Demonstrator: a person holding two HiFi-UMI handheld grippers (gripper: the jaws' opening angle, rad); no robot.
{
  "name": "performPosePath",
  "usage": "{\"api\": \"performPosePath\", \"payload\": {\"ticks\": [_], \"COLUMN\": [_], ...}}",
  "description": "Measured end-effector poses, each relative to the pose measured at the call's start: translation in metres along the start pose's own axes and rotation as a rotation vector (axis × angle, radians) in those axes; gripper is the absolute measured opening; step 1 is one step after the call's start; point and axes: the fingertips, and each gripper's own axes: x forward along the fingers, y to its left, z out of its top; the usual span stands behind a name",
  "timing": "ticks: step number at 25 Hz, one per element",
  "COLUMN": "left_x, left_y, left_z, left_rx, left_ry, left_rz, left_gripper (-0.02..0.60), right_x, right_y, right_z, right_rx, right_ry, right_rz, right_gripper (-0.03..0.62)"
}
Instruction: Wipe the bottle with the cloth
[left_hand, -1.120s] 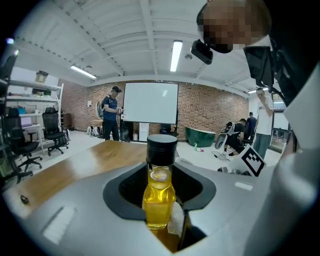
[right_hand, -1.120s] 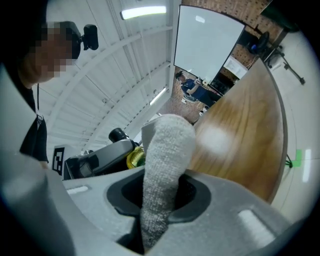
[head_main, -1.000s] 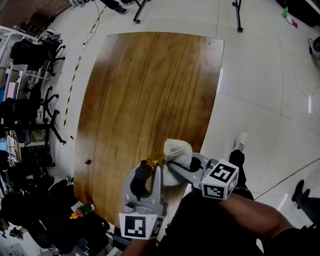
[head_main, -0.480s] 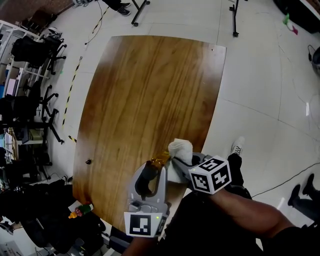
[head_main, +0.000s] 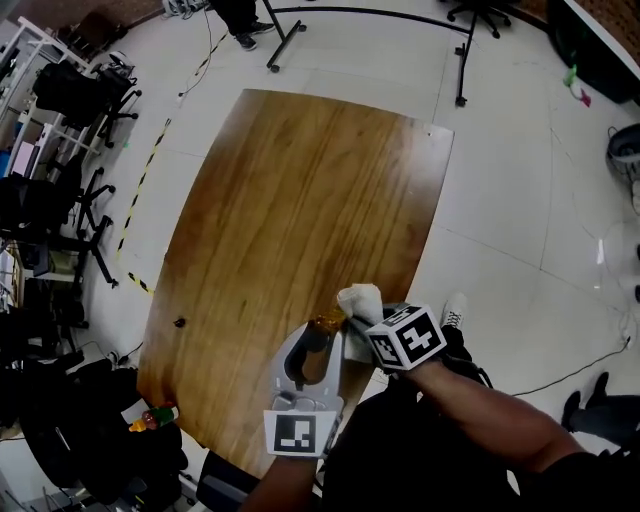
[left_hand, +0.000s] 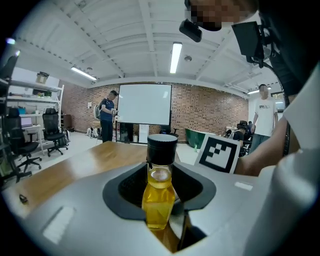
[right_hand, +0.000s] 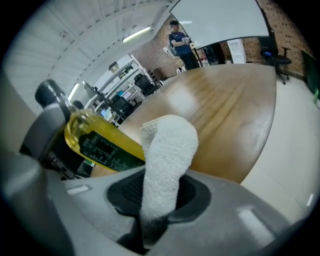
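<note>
One bottle (left_hand: 160, 192), yellow liquid, black cap: left gripper (head_main: 314, 343) clamped on its body, above wooden table (head_main: 290, 200) near edge. One cloth (right_hand: 167, 160), pinched in right gripper (head_main: 356, 322), just beside bottle, covering its base. Whiteboard (left_hand: 145, 104) beyond.

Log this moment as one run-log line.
left claw: shut on bottle | right claw: shut on cloth | cloth beside bottle, contact unclear | bottle over table

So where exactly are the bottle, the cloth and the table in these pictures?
bottle (left_hand: 159, 196): left gripper view, on its yellow body below the black cap.
cloth (right_hand: 167, 152): right gripper view, on the middle of the white fold.
table (head_main: 300, 200): head view, on the bare wooden top.
</note>
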Motion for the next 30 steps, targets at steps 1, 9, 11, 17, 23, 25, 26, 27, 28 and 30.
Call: {"api": "performPosePath", "payload": {"ticks": [1, 9, 11, 17, 23, 25, 26, 27, 28, 30], "left_x": [0.0, -0.002, -0.005, -0.004, -0.001, -0.001, -0.001, -0.002, -0.002, -0.002], "left_y": [-0.003, -0.013, -0.015, -0.015, -0.009, -0.01, -0.012, -0.013, -0.013, -0.014], "left_z": [0.001, 0.002, -0.002, -0.005, -0.002, 0.001, 0.004, 0.008, 0.012, 0.02], "left_rx": [0.003, 0.009, 0.04, 0.082, 0.066, 0.058, 0.052, 0.046, 0.042, 0.04], "left_ry": [-0.006, -0.008, 0.015, 0.041, -0.033, -0.048, -0.055, -0.06, -0.065, -0.075], "left_rz": [-0.004, -0.018, -0.044, -0.078, -0.059, -0.051, -0.046, -0.042, -0.039, -0.037], "left_gripper": [0.16, 0.156, 0.156, 0.156, 0.156, 0.156, 0.156, 0.158, 0.157, 0.158], "right_x": [-0.01, -0.093, -0.1, -0.08, -0.047, -0.045, -0.044, -0.043, -0.041, -0.035], "right_y": [-0.003, 0.005, 0.016, 0.066, 0.073, 0.07, 0.068, 0.066, 0.063, 0.059], "right_z": [0.004, 0.07, 0.084, 0.111, 0.097, 0.096, 0.095, 0.094, 0.093, 0.091], "right_rx": [0.01, 0.036, 0.05, -0.065, -0.157, -0.165, -0.17, -0.175, -0.182, -0.214], "right_ry": [-0.022, -0.257, -0.253, -0.08, 0.071, 0.083, 0.094, 0.108, 0.122, 0.145], "right_rz": [0.022, 0.526, 0.692, 0.941, 0.939, 0.923, 0.908, 0.891, 0.871, 0.826], "right_gripper": [0.072, 0.072, 0.072, 0.072, 0.072, 0.072, 0.072, 0.071, 0.071, 0.071]}}
